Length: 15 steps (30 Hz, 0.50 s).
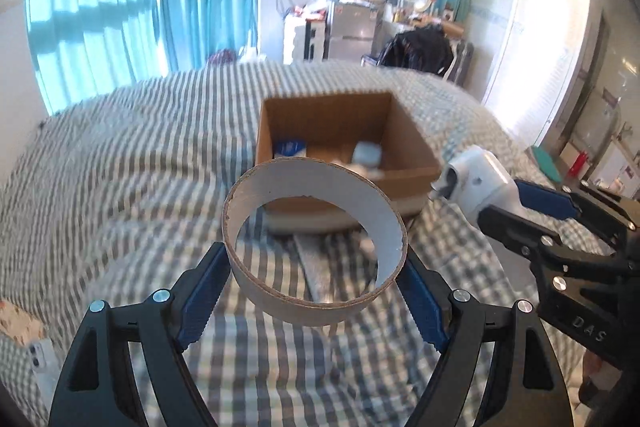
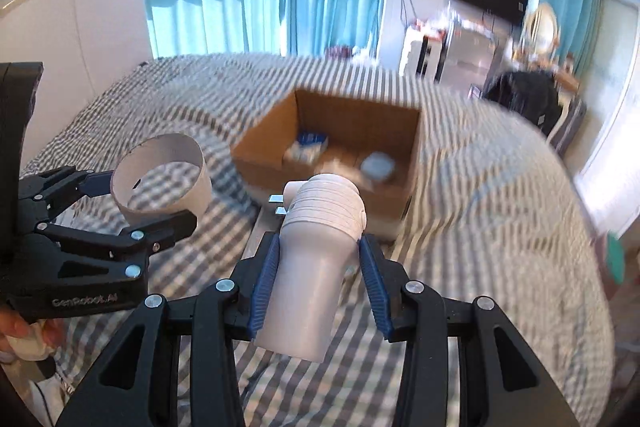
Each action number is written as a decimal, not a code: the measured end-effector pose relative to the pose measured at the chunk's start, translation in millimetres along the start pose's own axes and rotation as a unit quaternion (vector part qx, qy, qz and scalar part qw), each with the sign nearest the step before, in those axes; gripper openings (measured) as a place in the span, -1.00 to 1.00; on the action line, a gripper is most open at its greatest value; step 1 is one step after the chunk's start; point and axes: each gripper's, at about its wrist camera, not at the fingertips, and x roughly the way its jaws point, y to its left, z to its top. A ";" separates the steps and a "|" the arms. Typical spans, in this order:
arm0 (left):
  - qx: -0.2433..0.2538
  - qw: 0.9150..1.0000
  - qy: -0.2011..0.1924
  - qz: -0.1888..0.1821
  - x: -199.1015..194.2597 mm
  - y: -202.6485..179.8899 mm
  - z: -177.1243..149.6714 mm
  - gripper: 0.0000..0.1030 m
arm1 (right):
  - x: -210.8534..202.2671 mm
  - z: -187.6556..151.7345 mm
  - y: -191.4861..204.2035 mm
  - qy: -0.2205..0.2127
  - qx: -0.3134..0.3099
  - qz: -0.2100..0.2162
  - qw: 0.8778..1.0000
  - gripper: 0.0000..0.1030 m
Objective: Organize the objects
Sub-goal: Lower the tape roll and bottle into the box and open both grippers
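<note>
My left gripper (image 1: 316, 267) is shut on a wide cardboard ring (image 1: 316, 303), held above the striped bedspread just in front of an open cardboard box (image 1: 400, 131). It also shows in the right wrist view (image 2: 160, 183). My right gripper (image 2: 316, 251) is shut on a white plastic plug adapter (image 2: 316, 255) with metal prongs pointing at the box (image 2: 264, 135). The adapter shows at the right of the left wrist view (image 1: 476, 183). The box holds a blue and white packet (image 1: 290, 147) and a pale round item (image 1: 366, 154).
The box sits on a bed with a grey and white striped cover (image 1: 140, 147). A flat grey strip (image 1: 320, 267) lies on the bed in front of the box. Teal curtains (image 1: 120, 7), a fridge and a TV stand beyond the bed.
</note>
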 end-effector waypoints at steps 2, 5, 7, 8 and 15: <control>0.011 1.000 -0.016 0.003 -8.0 -2.7 16.7 0.64 | -8.6 18.1 -1.5 -0.019 -0.009 -0.004 1.000 -0.19; 0.017 0.999 -0.035 -0.006 -14.5 -4.3 41.7 0.64 | -16.3 42.9 -5.6 -0.043 -0.020 -0.009 0.999 -0.19; 0.020 0.999 -0.045 -0.007 -12.9 -4.4 59.3 0.64 | -17.8 58.7 -11.3 -0.055 -0.020 -0.008 0.998 -0.19; 0.022 0.999 -0.049 -0.005 -10.4 -4.3 68.7 0.64 | -17.0 67.2 -15.0 -0.061 -0.018 -0.007 0.998 -0.19; 0.023 0.998 -0.056 0.001 36.9 4.4 129.2 0.64 | 20.5 116.8 -44.3 -0.071 -0.004 -0.013 0.997 -0.19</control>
